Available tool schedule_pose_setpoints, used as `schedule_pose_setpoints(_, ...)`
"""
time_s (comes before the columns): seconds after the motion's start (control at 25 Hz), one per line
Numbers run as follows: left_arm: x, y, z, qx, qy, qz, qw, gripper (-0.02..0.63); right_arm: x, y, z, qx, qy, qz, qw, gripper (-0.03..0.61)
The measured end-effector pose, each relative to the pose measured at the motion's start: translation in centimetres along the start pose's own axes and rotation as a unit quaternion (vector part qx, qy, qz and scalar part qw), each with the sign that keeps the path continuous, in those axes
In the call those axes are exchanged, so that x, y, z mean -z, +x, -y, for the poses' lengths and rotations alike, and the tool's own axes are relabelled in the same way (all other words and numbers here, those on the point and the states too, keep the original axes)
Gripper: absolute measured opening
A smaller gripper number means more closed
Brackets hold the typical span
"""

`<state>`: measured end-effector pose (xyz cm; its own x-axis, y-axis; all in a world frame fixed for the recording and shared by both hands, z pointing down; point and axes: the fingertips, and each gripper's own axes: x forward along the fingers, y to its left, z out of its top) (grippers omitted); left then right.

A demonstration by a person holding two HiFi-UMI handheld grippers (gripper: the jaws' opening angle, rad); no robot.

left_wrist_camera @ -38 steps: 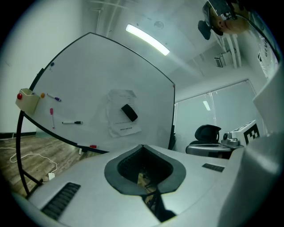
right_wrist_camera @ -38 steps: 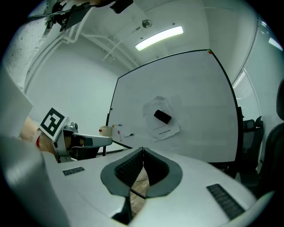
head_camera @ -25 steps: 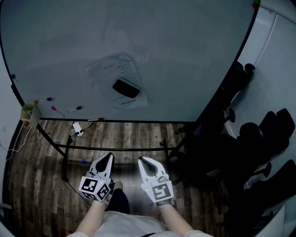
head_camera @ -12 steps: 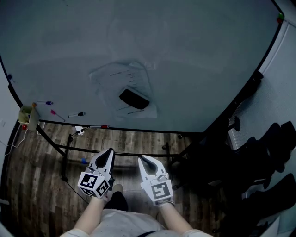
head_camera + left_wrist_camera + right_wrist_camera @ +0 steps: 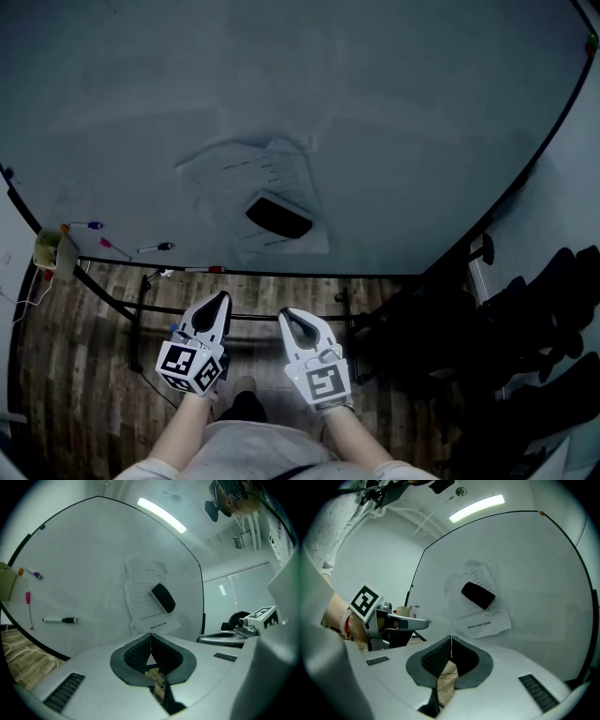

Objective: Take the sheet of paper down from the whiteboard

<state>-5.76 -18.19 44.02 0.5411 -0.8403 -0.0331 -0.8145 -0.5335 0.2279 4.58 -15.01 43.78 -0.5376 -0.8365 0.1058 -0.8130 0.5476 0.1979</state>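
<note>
A printed sheet of paper (image 5: 251, 183) hangs on the whiteboard (image 5: 394, 112), pinned under a black eraser (image 5: 278, 217). The same sheet (image 5: 148, 599) and eraser (image 5: 163, 598) show ahead in the left gripper view, and the sheet (image 5: 480, 604) with its eraser (image 5: 478, 595) in the right gripper view. My left gripper (image 5: 219, 300) and right gripper (image 5: 287, 318) are side by side below the board, well short of the sheet. Both are shut with nothing between the jaws. Each points level at the board.
Markers (image 5: 155, 247) lie along the board's lower left, beside a small green holder (image 5: 52, 249). The board's black frame legs (image 5: 141, 305) stand on a wood floor (image 5: 66, 375). Dark office chairs (image 5: 525, 337) crowd the right side.
Both grippers have moved closer to the whiteboard, so the sheet and eraser look larger and sit lower in the head view. The jaws stayed shut.
</note>
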Motion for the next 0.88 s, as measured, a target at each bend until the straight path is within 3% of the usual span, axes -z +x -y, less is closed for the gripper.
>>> schedule_pose_setpoints(0.6,-1.3,3.8,-3.7,-0.005,0.010,0.007,0.9999,0.017,-0.5,4.0,2.1,0.019,-0.019,-0.009,1.000,0.020)
schedule_pose_setpoints(0.88,-2.5,5.3,-5.0,0.001,0.016,0.014,0.9998,0.017,-1.5,5.1,3.4,0.042,-0.070,0.000,0.997,0.020)
